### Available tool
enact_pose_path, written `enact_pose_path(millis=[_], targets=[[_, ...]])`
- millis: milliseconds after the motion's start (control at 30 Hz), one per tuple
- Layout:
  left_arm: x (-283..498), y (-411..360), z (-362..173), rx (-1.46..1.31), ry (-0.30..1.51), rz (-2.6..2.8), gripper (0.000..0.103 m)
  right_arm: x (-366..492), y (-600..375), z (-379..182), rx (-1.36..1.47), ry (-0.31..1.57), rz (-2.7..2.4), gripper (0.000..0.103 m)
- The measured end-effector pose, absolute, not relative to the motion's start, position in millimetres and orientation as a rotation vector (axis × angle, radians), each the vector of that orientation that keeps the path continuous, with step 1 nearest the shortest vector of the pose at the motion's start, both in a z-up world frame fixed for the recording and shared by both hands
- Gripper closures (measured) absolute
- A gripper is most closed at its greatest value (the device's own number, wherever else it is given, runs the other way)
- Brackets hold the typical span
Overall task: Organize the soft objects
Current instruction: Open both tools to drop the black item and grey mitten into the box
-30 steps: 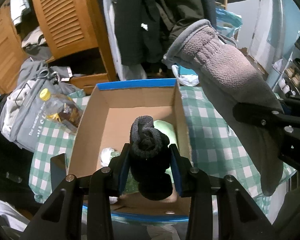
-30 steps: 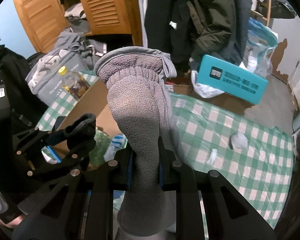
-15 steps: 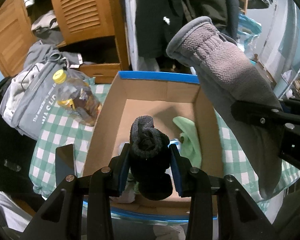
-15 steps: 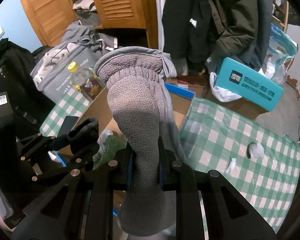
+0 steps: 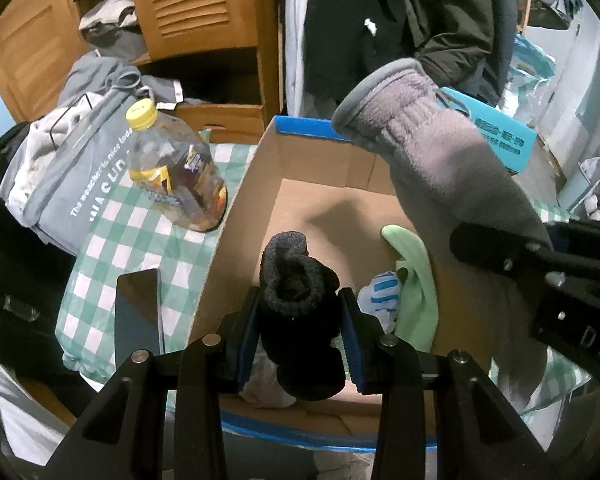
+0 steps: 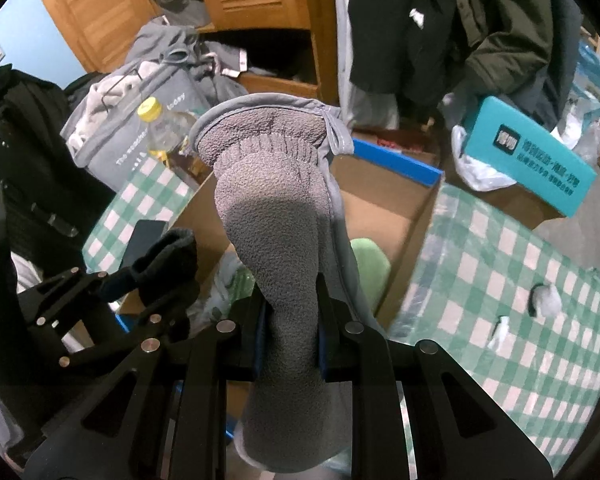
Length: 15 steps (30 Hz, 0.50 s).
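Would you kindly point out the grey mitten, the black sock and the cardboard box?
grey mitten point(image 6: 272, 216): right wrist view, fleece palm.
black sock point(image 5: 296, 304): left wrist view, rolled cuff.
cardboard box point(image 5: 324, 204): left wrist view, bare floor.

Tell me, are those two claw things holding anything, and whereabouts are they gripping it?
Yes. The left gripper clamps a rolled black sock around its middle. The right gripper pinches a grey fleece mitten across its lower half, cuff pointing up.
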<state>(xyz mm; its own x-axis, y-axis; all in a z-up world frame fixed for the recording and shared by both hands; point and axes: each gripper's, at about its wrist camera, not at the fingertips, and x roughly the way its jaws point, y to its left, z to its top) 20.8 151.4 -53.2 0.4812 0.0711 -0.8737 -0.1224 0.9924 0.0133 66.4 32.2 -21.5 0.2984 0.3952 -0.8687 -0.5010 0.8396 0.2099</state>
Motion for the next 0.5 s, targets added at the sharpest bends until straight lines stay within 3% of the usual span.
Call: enact_pose_path(millis=[200,267,367,433,500], targets=[[22,156,-60,-0.066,1.083,0.133,0.065,69,44,-36,-0.107,1.162,0.618,0.084],[23,157,-61,-0.067,1.086,0.139,0.063,71,43,-37,-0.097,1.168,0.625,0.076],[23,159,-60,-0.068,1.085,0.148,0.059,73,41,-37,-0.084,1.169,0.617,0.071],[23,160,-58,-0.071,1.082,0.152,0.045,73,39,-34,-0.079,1.163,0.611,0.066],[22,161,-55,-0.068,1.069,0.159,0.041,73,38,-32,-0.073,1.155,0.605,0.059]])
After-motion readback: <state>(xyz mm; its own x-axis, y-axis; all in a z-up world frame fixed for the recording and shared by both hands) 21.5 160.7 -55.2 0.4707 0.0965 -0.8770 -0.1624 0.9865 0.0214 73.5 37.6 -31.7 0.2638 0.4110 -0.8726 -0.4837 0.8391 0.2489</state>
